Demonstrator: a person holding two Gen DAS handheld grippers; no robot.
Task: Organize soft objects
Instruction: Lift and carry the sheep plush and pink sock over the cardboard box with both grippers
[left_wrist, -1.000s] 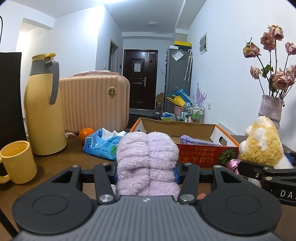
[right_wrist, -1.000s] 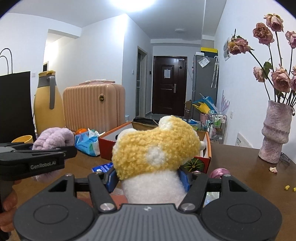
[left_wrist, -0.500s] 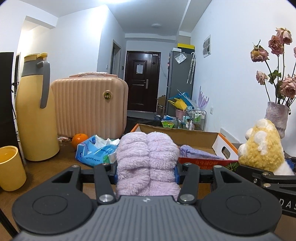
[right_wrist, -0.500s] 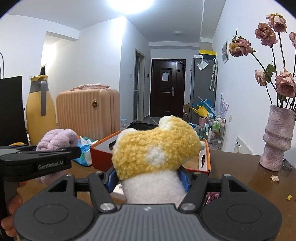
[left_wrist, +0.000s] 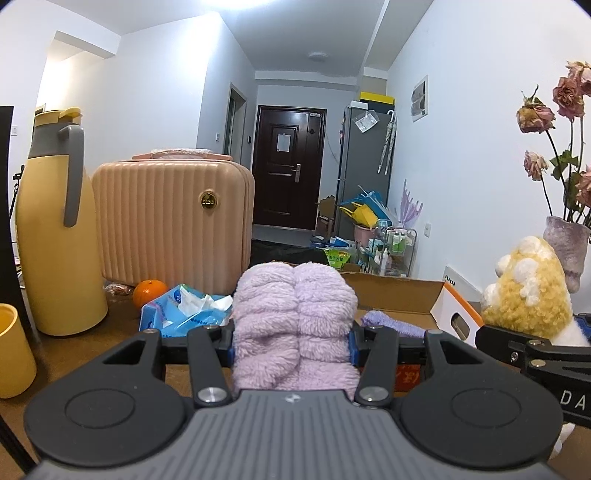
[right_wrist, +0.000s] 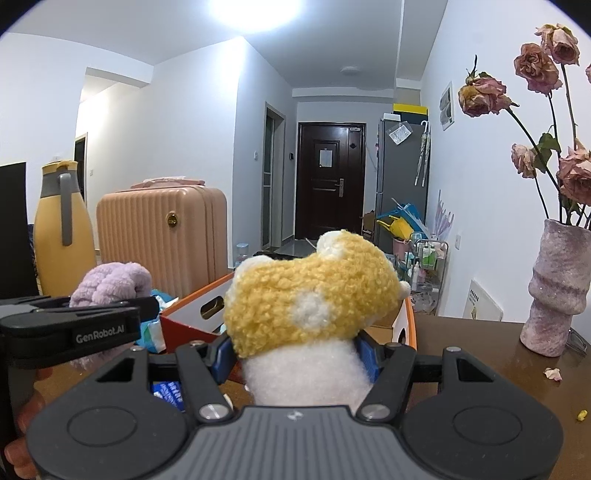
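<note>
My left gripper (left_wrist: 291, 345) is shut on a fluffy lilac rolled towel (left_wrist: 293, 321), which fills the gap between the blue pads. In the right wrist view my right gripper (right_wrist: 297, 356) is shut on a yellow and white plush toy (right_wrist: 310, 299). Both are held above the brown table, just short of an open cardboard box (left_wrist: 402, 293) with red and orange sides. A purple cloth (left_wrist: 391, 325) lies inside the box. The plush toy (left_wrist: 528, 295) shows at the right of the left wrist view, and the lilac towel (right_wrist: 110, 284) at the left of the right wrist view.
A yellow thermos jug (left_wrist: 55, 229), a yellow mug (left_wrist: 13, 350), a pink ribbed suitcase (left_wrist: 170, 225), an orange (left_wrist: 147, 291) and a blue tissue pack (left_wrist: 181, 310) stand left of the box. A vase of dried roses (right_wrist: 554, 291) stands at the right, with petals on the table.
Both grippers have moved forward toward the box with their loads; the box now looks nearer and its inside shows more. The grips have not changed.
</note>
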